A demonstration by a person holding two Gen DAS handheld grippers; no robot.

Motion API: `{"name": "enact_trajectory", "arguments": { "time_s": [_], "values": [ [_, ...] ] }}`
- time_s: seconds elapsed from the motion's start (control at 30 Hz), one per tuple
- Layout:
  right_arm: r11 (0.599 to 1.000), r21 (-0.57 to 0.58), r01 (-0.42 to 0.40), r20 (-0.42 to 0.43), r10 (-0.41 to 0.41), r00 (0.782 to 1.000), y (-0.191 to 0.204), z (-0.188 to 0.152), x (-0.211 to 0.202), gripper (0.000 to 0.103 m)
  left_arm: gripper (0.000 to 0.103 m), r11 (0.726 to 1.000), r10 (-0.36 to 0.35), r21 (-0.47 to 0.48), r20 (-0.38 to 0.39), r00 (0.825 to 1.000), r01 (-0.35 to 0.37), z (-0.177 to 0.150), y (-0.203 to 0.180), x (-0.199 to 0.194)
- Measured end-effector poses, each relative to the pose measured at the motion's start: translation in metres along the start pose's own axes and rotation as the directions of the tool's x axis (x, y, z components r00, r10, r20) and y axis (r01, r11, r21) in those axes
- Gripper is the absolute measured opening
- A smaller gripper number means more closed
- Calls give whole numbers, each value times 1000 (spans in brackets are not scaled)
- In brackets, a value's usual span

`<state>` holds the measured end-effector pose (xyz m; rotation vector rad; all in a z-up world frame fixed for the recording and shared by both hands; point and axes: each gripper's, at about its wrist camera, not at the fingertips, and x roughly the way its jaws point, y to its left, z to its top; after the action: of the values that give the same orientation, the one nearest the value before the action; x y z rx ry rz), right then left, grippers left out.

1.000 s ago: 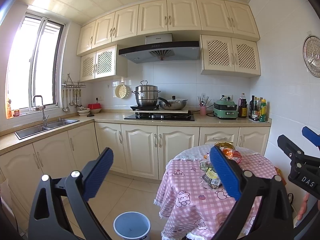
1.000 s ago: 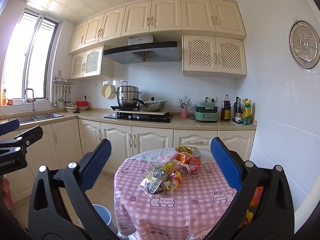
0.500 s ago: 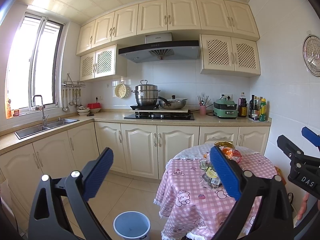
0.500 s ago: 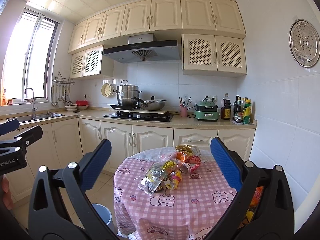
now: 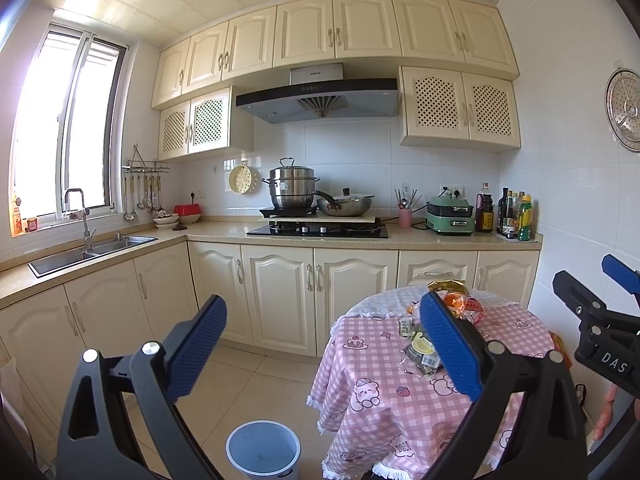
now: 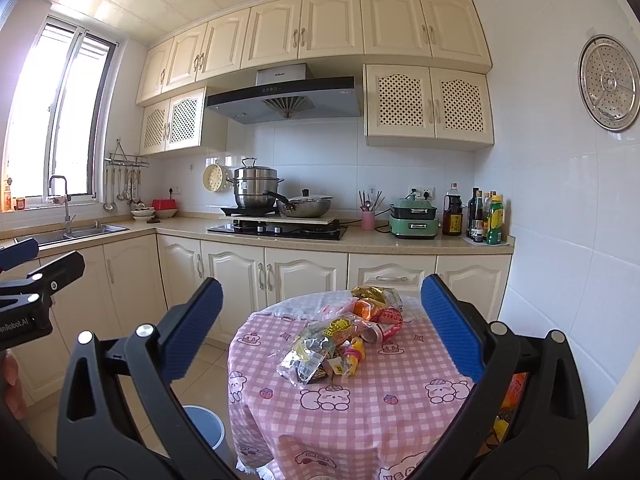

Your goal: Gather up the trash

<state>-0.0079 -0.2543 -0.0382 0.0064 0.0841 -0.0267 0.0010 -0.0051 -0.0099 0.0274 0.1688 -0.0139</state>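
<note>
A heap of trash [image 6: 340, 336], snack wrappers, clear bags and a can, lies on a round table with a pink checked cloth [image 6: 360, 408]. The heap also shows in the left wrist view [image 5: 420, 350], partly behind a finger. A blue bin [image 5: 263, 451] stands on the floor left of the table; its rim shows in the right wrist view [image 6: 204, 424]. My left gripper [image 5: 320, 352] is open and empty, above the floor left of the table. My right gripper [image 6: 320, 328] is open and empty, in front of the table, short of the heap.
Cream kitchen cabinets [image 5: 280, 296] run along the back and left walls, with a sink [image 5: 80, 252], a hob with pots [image 5: 316, 216] and bottles [image 5: 516, 216] on the counter. A white tiled wall [image 6: 560, 260] stands close to the table's right.
Both views have shifted only slightly. Both grippers stay open and empty.
</note>
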Motion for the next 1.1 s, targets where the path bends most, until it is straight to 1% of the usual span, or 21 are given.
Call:
{"name": "enact_trajectory", "arguments": {
  "time_s": [0.33,0.57,0.73,0.83,0.93,1.0,1.1],
  "values": [
    [1000,12,0,-19,0,1000,-2,-2,9,98,95,1000,-3,2,-23,1000,3,-3,0,10],
    [999,41,10,-100,-6,995,-11,-12,32,98,95,1000,-8,21,-63,998,9,-8,-7,27],
    [997,76,14,-154,-2,988,-22,-22,52,98,95,999,-11,44,-109,994,16,-14,-16,50],
    [995,96,23,-191,-4,982,-31,-31,67,98,95,998,-27,50,-160,987,35,-21,-22,71],
    [992,119,41,-225,-13,974,-41,-42,83,98,95,996,-42,64,-218,975,57,-30,-30,95],
    [989,144,46,-252,-9,968,-49,-52,96,98,95,995,-43,79,-243,969,64,-37,-36,109],
    [984,173,41,-300,13,954,-61,-67,115,98,95,992,-52,98,-300,953,85,-48,-46,134]
  ]
}}
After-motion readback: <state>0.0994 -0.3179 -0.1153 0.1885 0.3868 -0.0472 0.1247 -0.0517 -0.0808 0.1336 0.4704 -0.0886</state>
